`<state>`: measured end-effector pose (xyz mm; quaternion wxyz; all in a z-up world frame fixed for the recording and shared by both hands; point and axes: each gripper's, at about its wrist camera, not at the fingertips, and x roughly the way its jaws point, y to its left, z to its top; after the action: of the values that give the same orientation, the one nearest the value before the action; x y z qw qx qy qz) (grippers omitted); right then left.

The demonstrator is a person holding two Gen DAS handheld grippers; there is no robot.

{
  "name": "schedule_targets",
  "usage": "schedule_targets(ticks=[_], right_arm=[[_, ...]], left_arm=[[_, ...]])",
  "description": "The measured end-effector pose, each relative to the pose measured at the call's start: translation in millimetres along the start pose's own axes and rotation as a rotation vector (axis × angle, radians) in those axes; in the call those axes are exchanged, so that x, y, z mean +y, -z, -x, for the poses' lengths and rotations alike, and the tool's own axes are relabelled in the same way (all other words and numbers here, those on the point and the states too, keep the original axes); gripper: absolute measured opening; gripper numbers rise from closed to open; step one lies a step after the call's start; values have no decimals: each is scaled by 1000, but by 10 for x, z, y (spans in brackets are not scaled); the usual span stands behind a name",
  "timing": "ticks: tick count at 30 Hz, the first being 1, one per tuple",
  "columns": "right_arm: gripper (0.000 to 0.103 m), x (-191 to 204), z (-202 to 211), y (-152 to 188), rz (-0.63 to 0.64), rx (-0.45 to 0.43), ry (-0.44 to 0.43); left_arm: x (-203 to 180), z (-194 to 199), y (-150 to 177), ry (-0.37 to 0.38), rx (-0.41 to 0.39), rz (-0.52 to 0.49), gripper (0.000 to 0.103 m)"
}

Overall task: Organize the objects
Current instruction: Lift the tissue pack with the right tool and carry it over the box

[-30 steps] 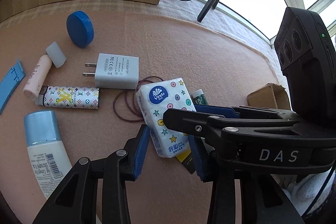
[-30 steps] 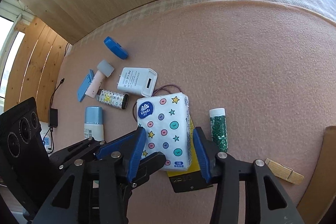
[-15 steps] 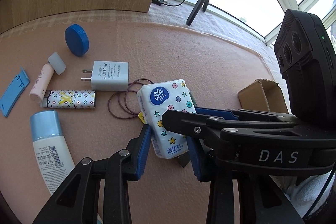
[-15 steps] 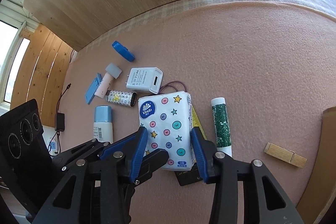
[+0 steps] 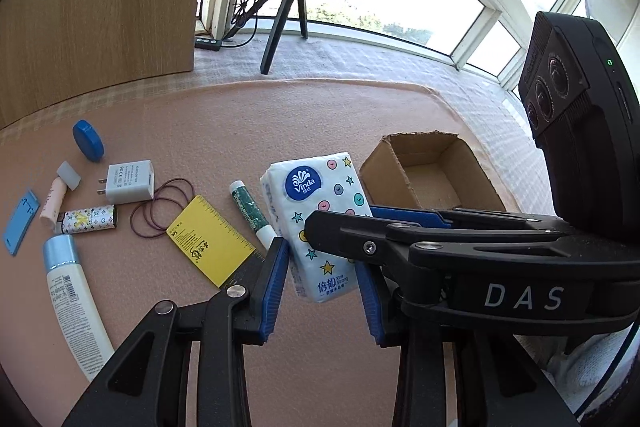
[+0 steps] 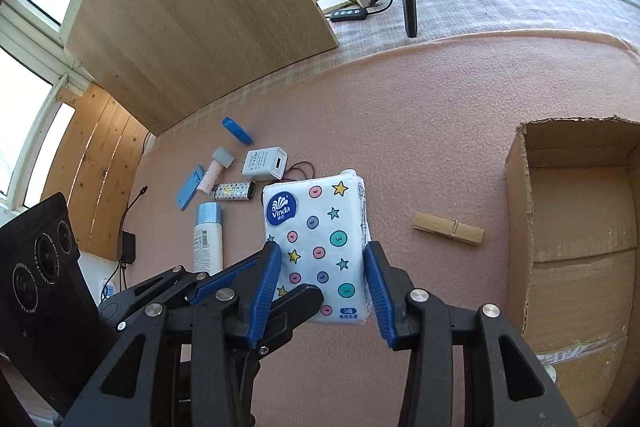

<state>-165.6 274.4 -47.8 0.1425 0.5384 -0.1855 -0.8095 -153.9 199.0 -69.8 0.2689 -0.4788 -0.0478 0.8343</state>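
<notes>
1. Clutter lies left of the tissue pack (image 5: 316, 211) — charger (image 5: 127, 181), yellow ruler (image 5: 210, 241), green tube (image 5: 250, 209).
2. Left gripper (image 5: 322, 281) and right gripper (image 6: 320, 285) both clamp the pack's near end; it appears lifted off the mat.
3. Cardboard box (image 6: 516, 211) sits right of the pack — right gripper nearer, pack's long axis pointing away from both.

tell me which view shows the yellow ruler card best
The left wrist view: the yellow ruler card lies flat on the mat in full, markings visible, only its near corner behind a finger. In the right wrist view it cannot be seen; the tissue pack covers that spot.
</notes>
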Motion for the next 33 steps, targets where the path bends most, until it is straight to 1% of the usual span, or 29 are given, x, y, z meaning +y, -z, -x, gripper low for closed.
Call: schedule_targets(ticks=[10, 15, 20, 25, 29, 33], right_arm=[[40, -452, 539, 174, -49, -88, 75], [40, -720, 714, 234, -93, -111, 116], [40, -941, 845, 261, -127, -139, 154], [40, -1157, 937, 276, -164, -155, 167], [40, -1294, 966, 296, -186, -149, 166], [40, -1360, 999, 315, -191, -151, 173]], left_arm=[[-729, -180, -48, 76, 20, -109, 37], [-1009, -353, -61, 128, 45, -143, 37], [-1266, -535, -131, 153, 71, -175, 37], [-1456, -675, -161, 179, 97, -190, 37], [-1529, -767, -157, 192, 121, -197, 37], [-1572, -818, -187, 198, 127, -209, 37]])
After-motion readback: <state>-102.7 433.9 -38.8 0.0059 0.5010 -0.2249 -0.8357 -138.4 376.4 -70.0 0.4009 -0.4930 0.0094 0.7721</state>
